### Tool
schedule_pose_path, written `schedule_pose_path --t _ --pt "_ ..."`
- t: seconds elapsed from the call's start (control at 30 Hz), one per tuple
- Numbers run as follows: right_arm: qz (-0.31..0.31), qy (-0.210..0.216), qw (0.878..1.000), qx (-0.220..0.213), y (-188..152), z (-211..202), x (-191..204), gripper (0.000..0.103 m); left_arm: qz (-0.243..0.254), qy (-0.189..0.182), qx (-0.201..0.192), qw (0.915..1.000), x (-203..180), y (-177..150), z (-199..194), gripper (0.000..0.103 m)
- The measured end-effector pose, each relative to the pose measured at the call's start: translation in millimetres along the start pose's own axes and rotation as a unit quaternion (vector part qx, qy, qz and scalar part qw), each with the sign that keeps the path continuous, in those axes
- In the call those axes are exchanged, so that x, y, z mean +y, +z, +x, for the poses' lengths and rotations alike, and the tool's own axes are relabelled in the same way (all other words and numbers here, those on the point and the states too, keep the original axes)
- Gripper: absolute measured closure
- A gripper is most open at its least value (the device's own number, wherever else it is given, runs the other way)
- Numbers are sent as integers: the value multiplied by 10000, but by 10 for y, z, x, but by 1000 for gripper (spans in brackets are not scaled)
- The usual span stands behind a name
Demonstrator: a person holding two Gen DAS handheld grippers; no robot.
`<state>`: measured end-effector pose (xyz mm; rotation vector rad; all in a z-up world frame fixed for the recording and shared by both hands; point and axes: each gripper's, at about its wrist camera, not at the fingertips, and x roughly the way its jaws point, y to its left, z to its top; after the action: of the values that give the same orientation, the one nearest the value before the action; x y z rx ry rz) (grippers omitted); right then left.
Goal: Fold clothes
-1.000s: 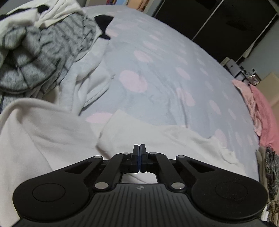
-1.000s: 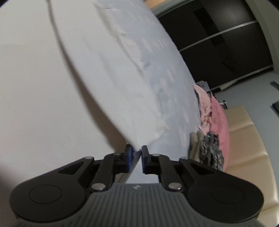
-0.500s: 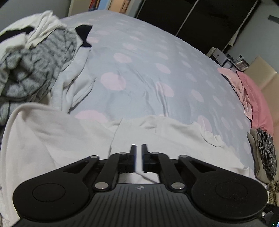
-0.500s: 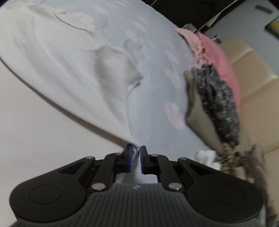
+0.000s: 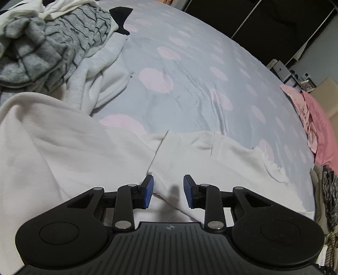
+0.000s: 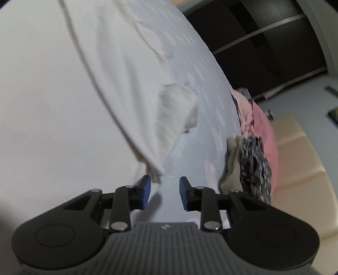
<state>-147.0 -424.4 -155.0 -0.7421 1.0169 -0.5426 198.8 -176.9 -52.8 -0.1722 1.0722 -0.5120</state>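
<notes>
Left wrist view: the left gripper (image 5: 168, 191) hangs low over a white garment (image 5: 63, 152) spread across the near part of a bed, its jaws spread wide with nothing between the blue pads (image 5: 147, 191). A folded edge of the white cloth lies just below the gap, not pinched. The garment covers the near left and runs right along the near edge of the pale blue bedsheet (image 5: 190, 80) with its pink dots. At far left sits a heap of unfolded laundry: a grey striped knit (image 5: 46, 44) on top, more white fabric (image 5: 101, 84) spilling down toward the garment, and a black piece (image 5: 120, 17) behind it. At the right edge of the bed lies a pink garment (image 5: 316, 127), and nearer, a dark speckled cloth (image 5: 329, 190). Dark wardrobe doors (image 5: 264, 27) stand at the far side of the room.

Right wrist view: the right gripper (image 6: 164, 193) is likewise released, pads apart and holding nothing. The white garment (image 6: 52, 105) fills the left half of the picture, and its sleeve or corner (image 6: 175, 110) droops toward the sheet; its lower tip sits just beside the left pad (image 6: 145, 191), and whether they touch cannot be told. The dotted bedsheet (image 6: 190, 148) shows through the gap. To the right lie the speckled cloth (image 6: 255, 165) on a beige piece (image 6: 232, 167), with the pink garment (image 6: 262, 127) beyond, and a cream padded surface (image 6: 300, 160) at far right.
</notes>
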Motion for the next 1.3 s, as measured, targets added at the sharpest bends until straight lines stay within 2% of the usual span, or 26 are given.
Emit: schedule_pose_path --t 0.07,0.13,0.2,0.23,0.27,0.4,0.5,0.6,0.73,0.87,0.97,1.07,1.13,1.23,1.3 --pt "-158 -100 9998 -114 1 14 53 71 69 22 -46 10000 -17 -3 6 77" --pt "-275 -179 9993 -196 22 41 93 71 153 48 -91 9998 -37 -5 4 87" --pt "-370 -216 9989 -214 42 67 123 73 268 55 -124 9995 -69 -5 -9 102" --pt "-408 -231 9987 -203 51 84 129 80 333 43 -138 9993 -91 -5 -19 103" --pt "-403 -245 9988 -161 58 109 113 94 441 47 -198 9988 -129 -12 -47 103" --pt "-88 -246 9996 126 82 137 -32 94 698 -161 -532 9960 -313 3 -259 103" --pt "148 -246 9990 342 101 159 -140 94 873 -185 -511 9947 -432 15 -380 103" --pt "354 -203 9976 551 115 178 -227 94 1055 -38 -405 9936 -479 -38 -340 103" --pt "498 292 9945 873 51 257 -227 98 1009 11 -199 9947 -367 -102 -258 103" --pt "1295 838 9833 964 30 232 -648 95 916 5 -324 9953 -285 -56 -321 103" --pt "2103 1202 9656 946 44 196 -1013 87 870 -5 -255 9959 -281 14 -285 103" --pt "2901 1559 9376 1114 126 380 -1342 79 967 46 -121 9952 -329 83 -218 103" --pt "3402 1786 9146 1257 196 541 -1557 78 1077 97 -29 9941 -366 132 -169 103" --pt "4128 2114 8738 1463 300 782 -1879 78 1190 141 63 9928 -381 219 -94 102" --pt "4559 2317 8444 1597 371 943 -2075 74 1279 144 89 9916 -385 262 -54 96"
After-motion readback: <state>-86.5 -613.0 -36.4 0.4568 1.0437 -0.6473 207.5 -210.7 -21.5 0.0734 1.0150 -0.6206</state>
